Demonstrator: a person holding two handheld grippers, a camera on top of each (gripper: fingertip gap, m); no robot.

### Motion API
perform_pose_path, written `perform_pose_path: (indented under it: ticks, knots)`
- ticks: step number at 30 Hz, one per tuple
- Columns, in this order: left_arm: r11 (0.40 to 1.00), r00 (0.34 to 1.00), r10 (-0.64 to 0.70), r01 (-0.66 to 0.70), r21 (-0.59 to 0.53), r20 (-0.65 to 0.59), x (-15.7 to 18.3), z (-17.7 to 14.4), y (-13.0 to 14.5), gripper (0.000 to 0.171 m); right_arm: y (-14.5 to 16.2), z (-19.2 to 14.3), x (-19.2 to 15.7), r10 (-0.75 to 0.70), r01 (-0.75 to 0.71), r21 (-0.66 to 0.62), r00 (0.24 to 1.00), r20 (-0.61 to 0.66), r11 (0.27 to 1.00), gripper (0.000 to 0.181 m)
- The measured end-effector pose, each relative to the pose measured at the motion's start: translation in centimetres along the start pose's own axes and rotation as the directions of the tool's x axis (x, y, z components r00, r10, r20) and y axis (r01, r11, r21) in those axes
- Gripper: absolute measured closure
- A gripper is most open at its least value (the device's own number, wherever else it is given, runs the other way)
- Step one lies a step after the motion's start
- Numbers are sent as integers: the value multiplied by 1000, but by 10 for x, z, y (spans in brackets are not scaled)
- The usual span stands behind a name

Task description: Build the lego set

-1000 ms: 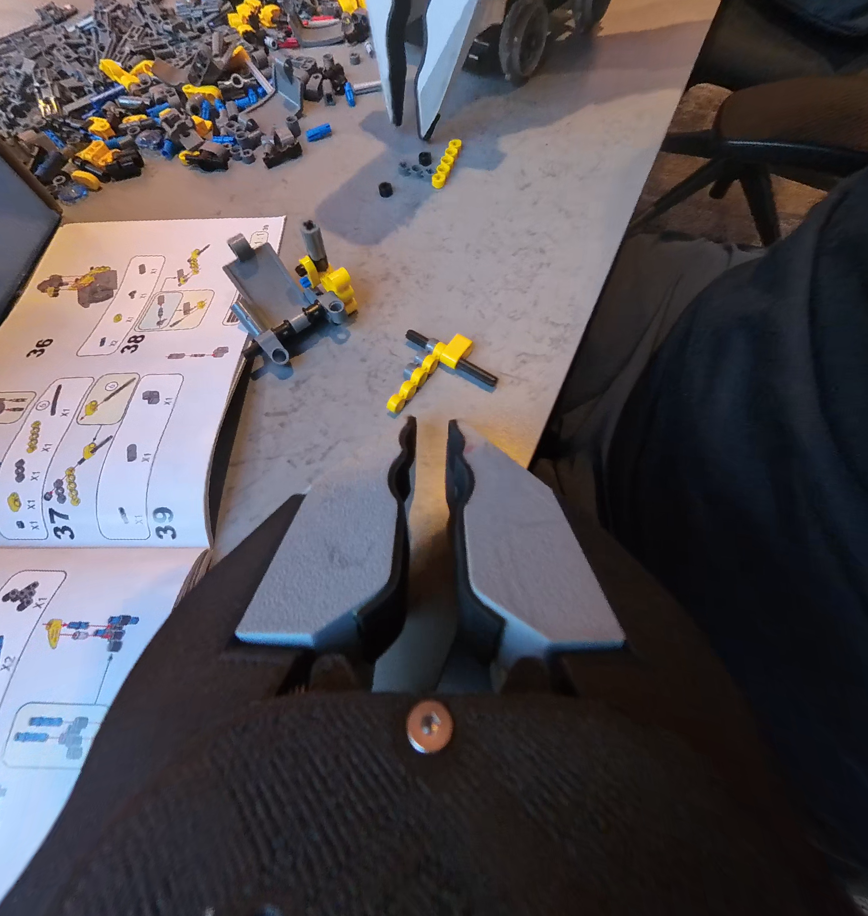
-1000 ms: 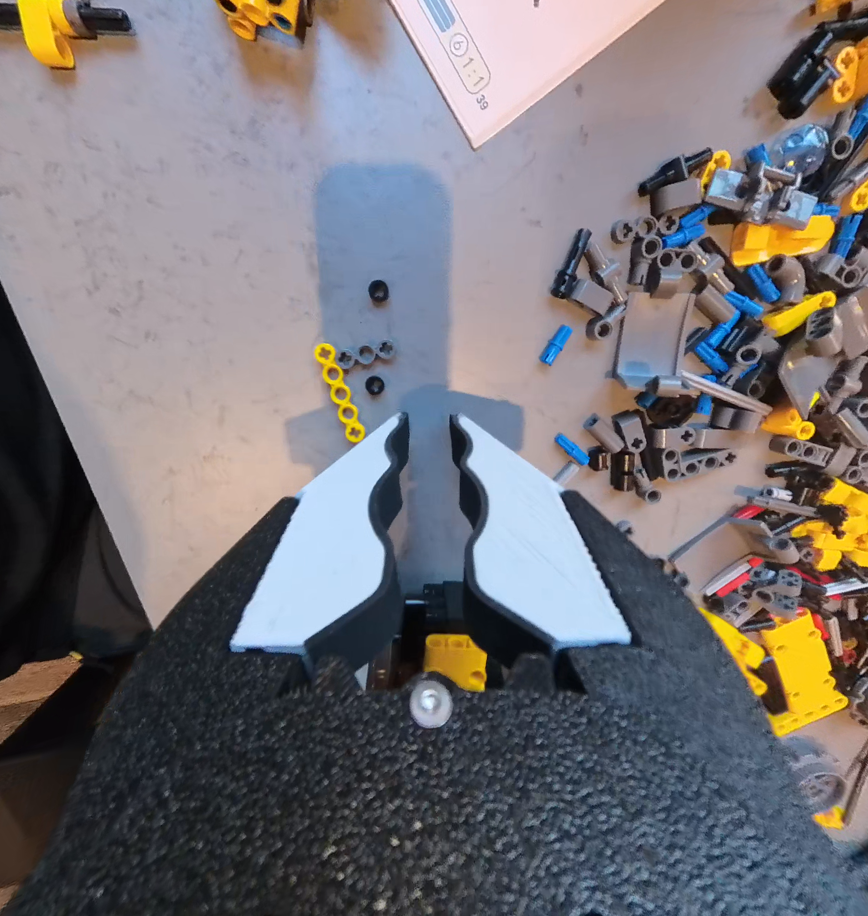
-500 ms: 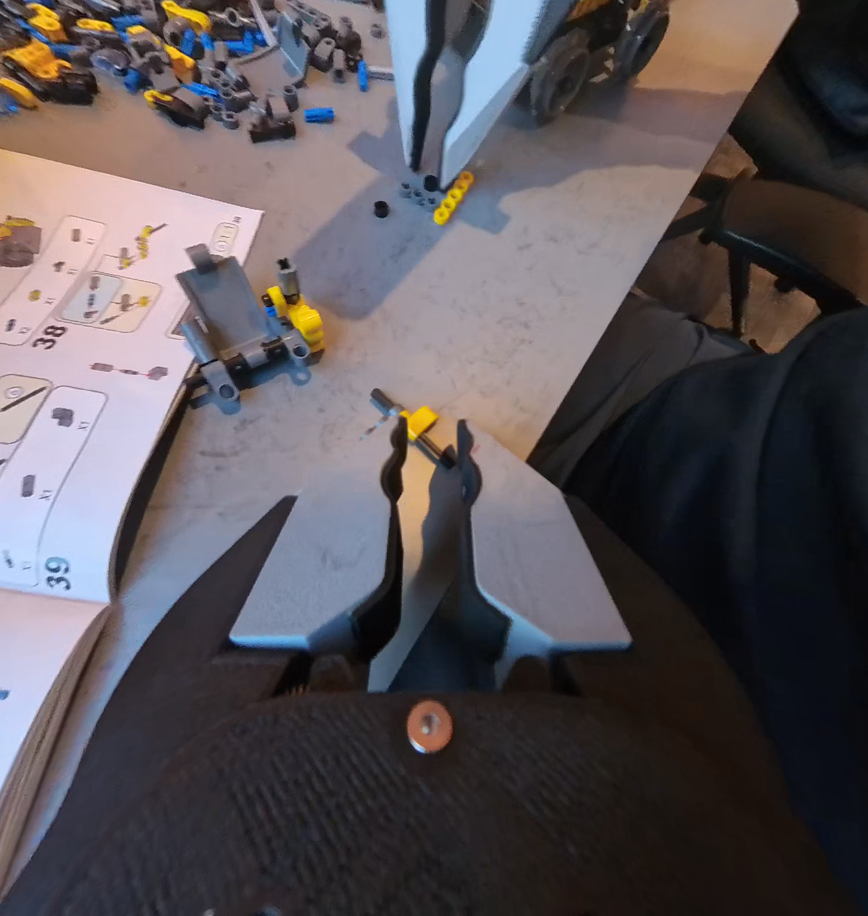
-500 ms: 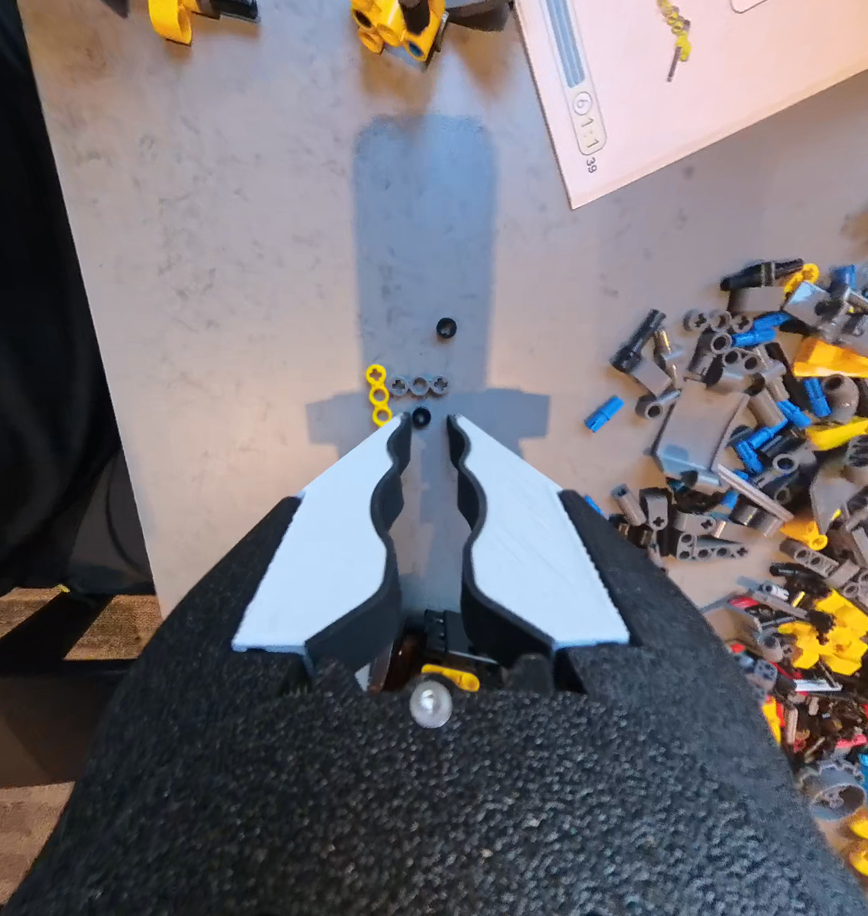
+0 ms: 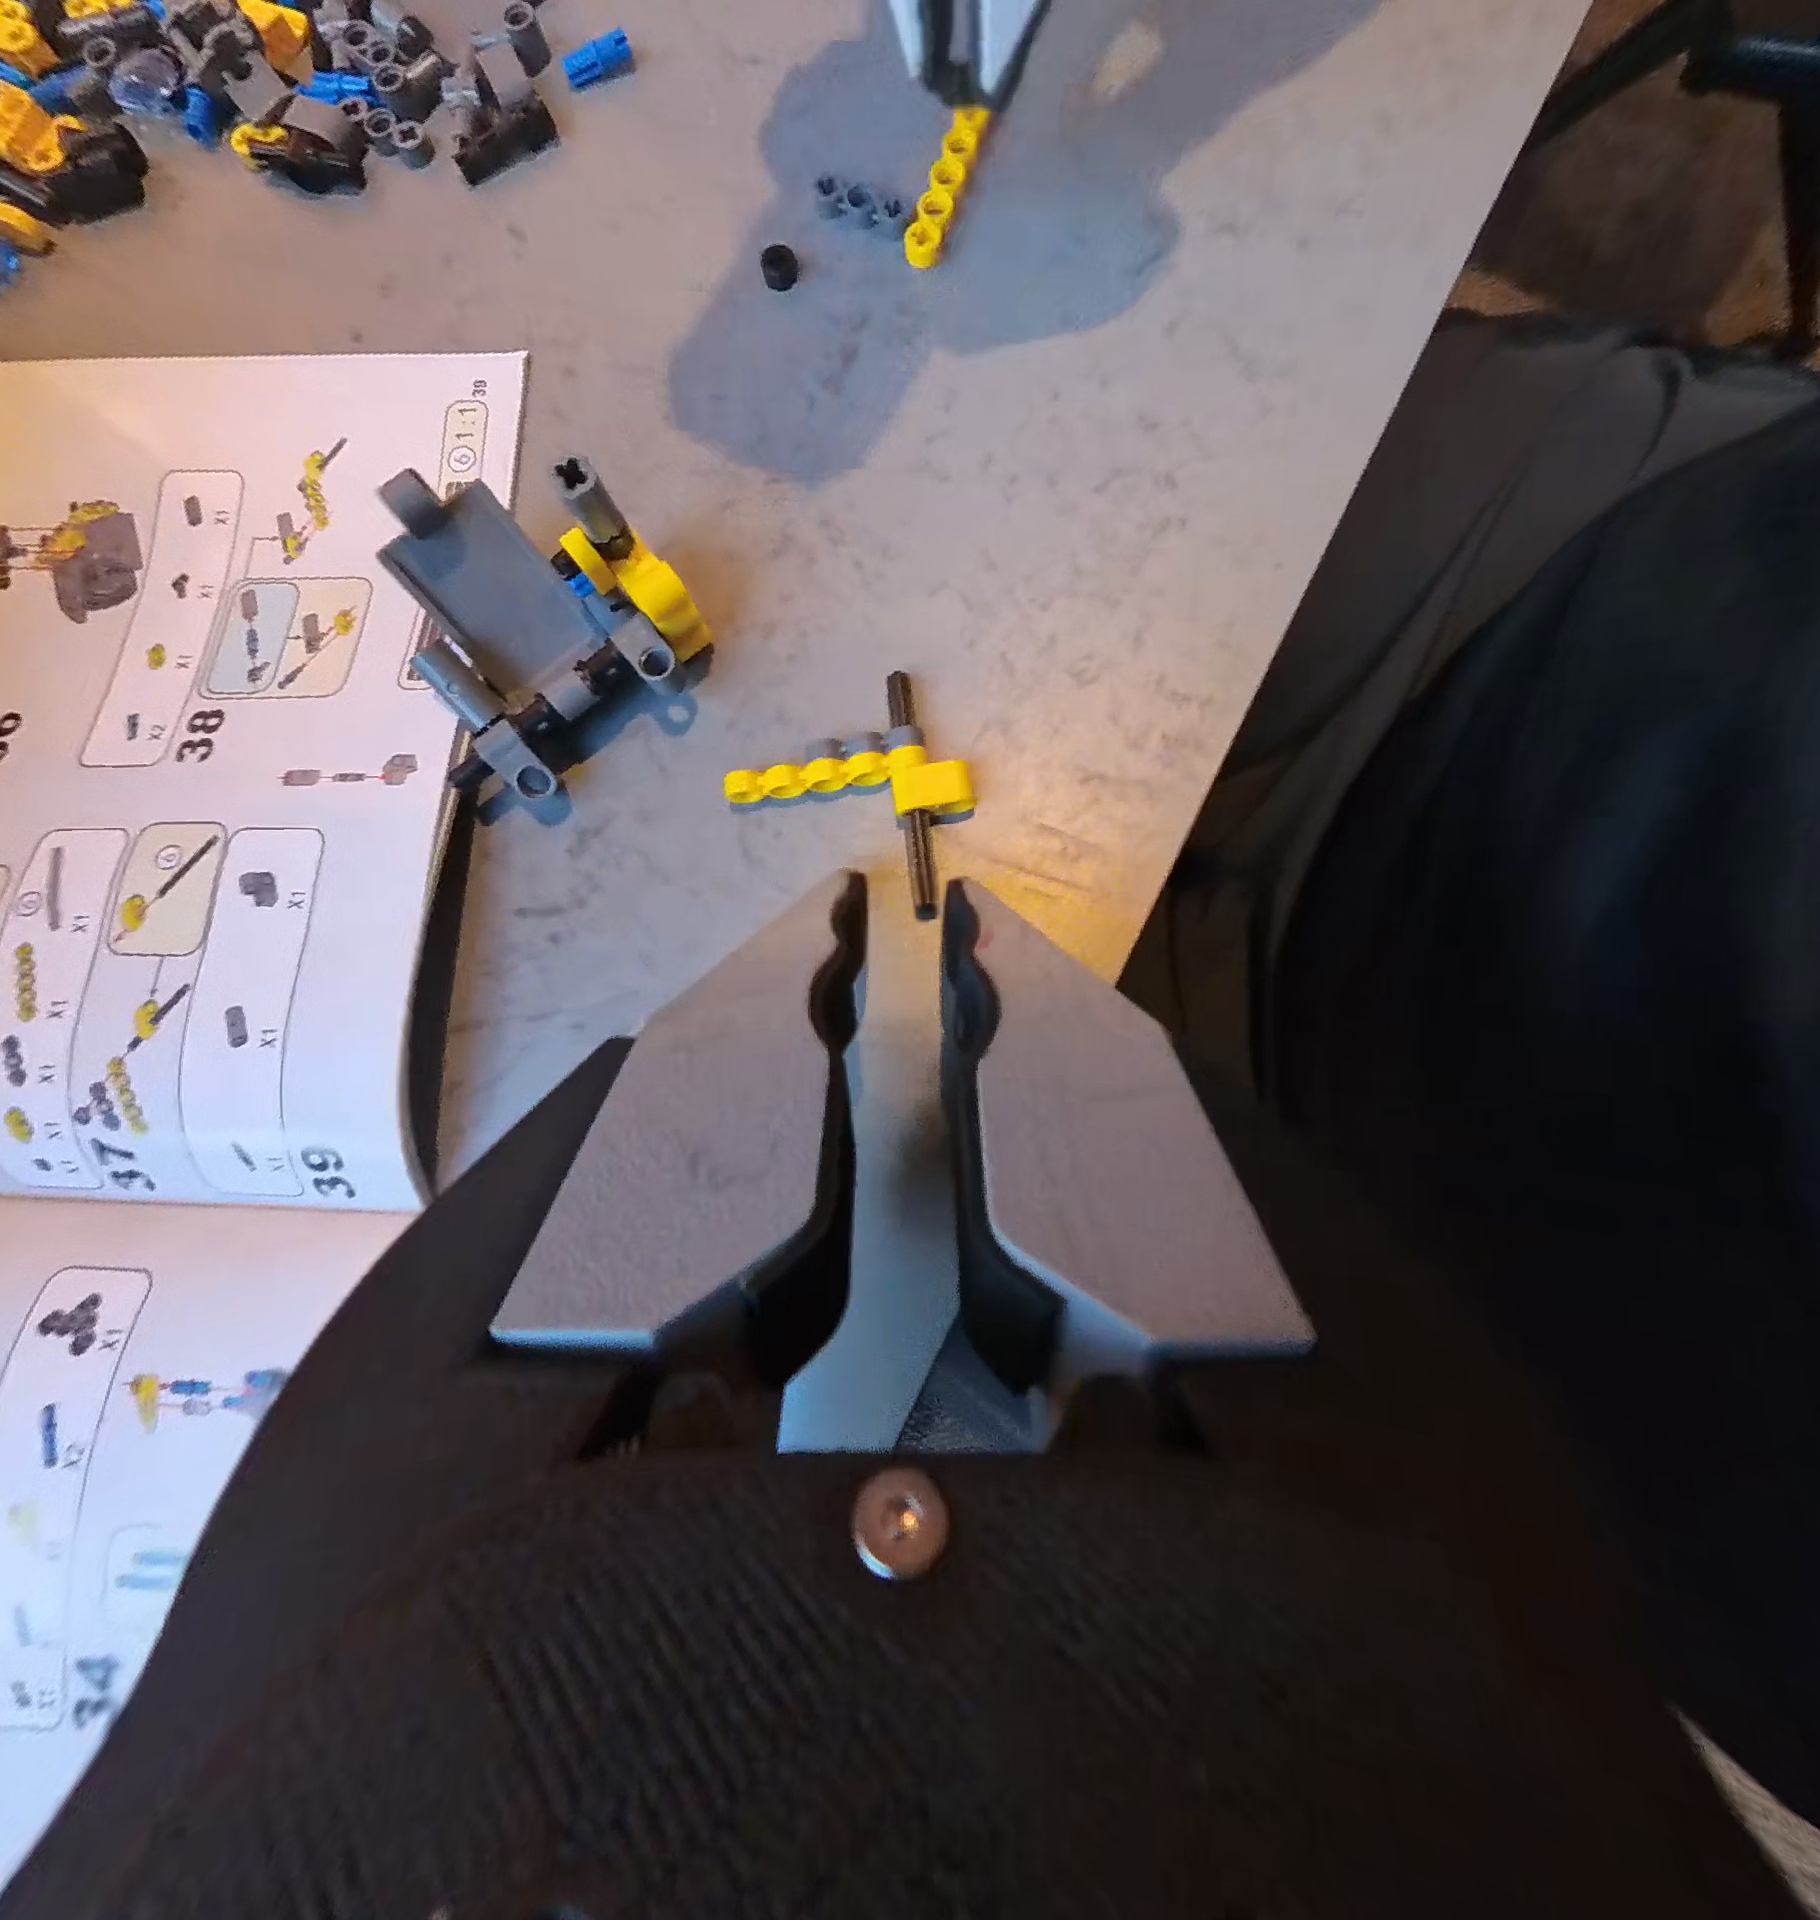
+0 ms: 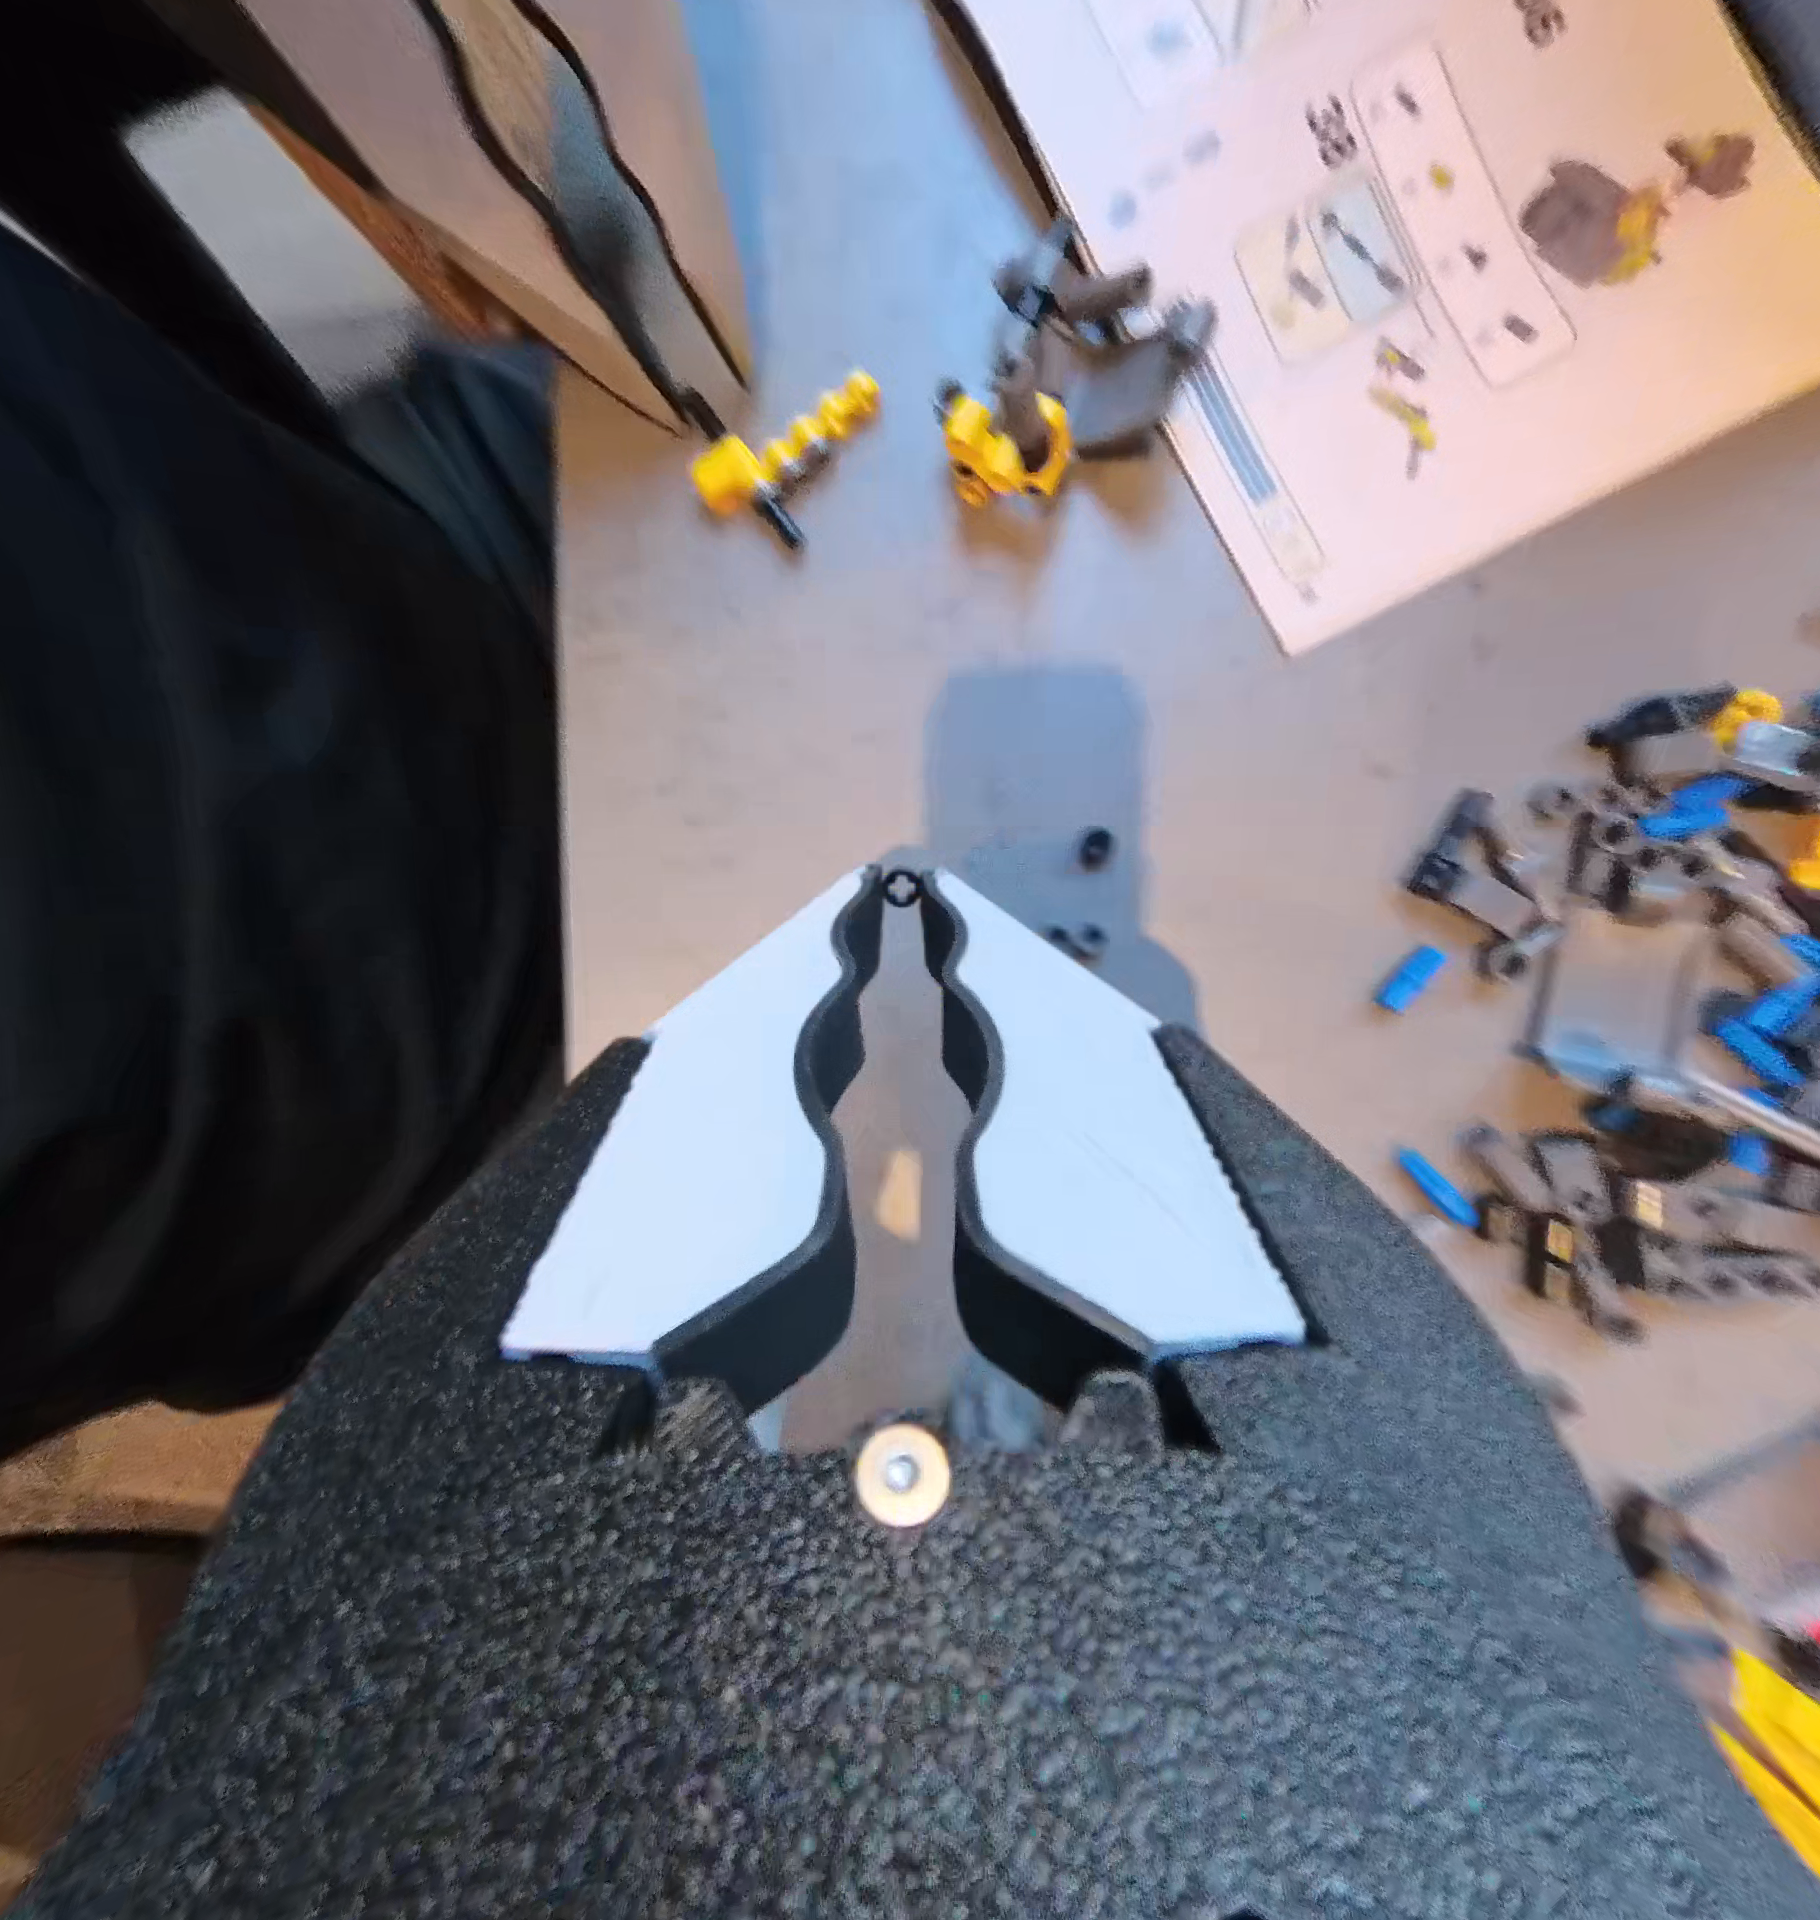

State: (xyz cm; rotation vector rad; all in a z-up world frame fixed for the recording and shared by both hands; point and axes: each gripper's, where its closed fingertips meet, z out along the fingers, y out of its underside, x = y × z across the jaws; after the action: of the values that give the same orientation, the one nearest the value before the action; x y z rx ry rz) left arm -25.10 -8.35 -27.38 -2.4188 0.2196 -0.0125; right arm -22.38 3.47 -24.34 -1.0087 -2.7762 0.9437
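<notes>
Right claw: the right gripper [image 6: 898,883] is clenched on a small black ring [image 6: 900,890], pinched at the very tips and lifted off the table [image 6: 740,727]; a grip that far out probably leaves most of so tiny a piece free.
Left claw: the left gripper [image 5: 898,896] is released, jaws parted with a narrow gap, holding nothing. It hovers low over the table near its edge, and the end of a black rod [image 5: 916,831] lies just ahead of the gap, apart from both tips.
Rod piece: the rod runs through a yellow block joined to a yellow strip with holes [image 5: 818,779] and a short grey strip, all lying flat on the table.
Half-built model: a grey and yellow model [image 5: 553,623] rests just beside the open booklet [image 5: 210,779], likely kept close to the page for comparing.
Near the right claw: a loose yellow strip [image 5: 942,187], a small grey strip [image 5: 859,200] and another black ring [image 5: 778,266] lie together in its shadow.
Farther out: a heap of loose pieces [image 6: 1695,1018] in grey, blue, yellow and black spreads to the right gripper's right.
Person: dark clothing fills the side beyond the table edge.
</notes>
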Motion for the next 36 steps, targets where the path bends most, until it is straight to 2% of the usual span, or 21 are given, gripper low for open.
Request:
perform_pose_path:
  ticks: [3,7,13,20,23,27,32,34,36]
  knots:
    - [999,996,-10,13,35,-88,10,5,-6,168,-2,14,-18,21,-23,74,999,32,997,175]
    - [998,987,23,-13,66,-158,16,13,-15,168,11,39,-28,8,-7,45,1000,-22,999,174]
    - [995,980,79,-65,81,-182,17,20,-23,168,11,39,-31,-35,39,41,994,-100,998,163]
    - [991,977,129,-121,54,-169,18,25,-29,168,4,28,-29,-40,52,87,990,-132,995,160]
    - [991,976,136,-134,27,-172,19,27,-32,168,-5,26,-29,-95,113,85,976,-194,990,160]
    - [998,971,29,-40,-38,-237,21,27,-37,168,-18,33,-35,-212,247,64,917,-337,967,157]
    - [996,951,-60,37,-81,-303,24,18,-58,168,-16,33,-31,-359,381,-82,746,-562,921,157]
    - [993,952,-62,30,-110,-298,24,15,-63,168,-19,29,-32,-373,406,-95,692,-618,909,159]
    - [991,953,-59,19,-135,-296,28,14,-68,168,-19,26,-31,-355,386,-102,672,-650,917,165]
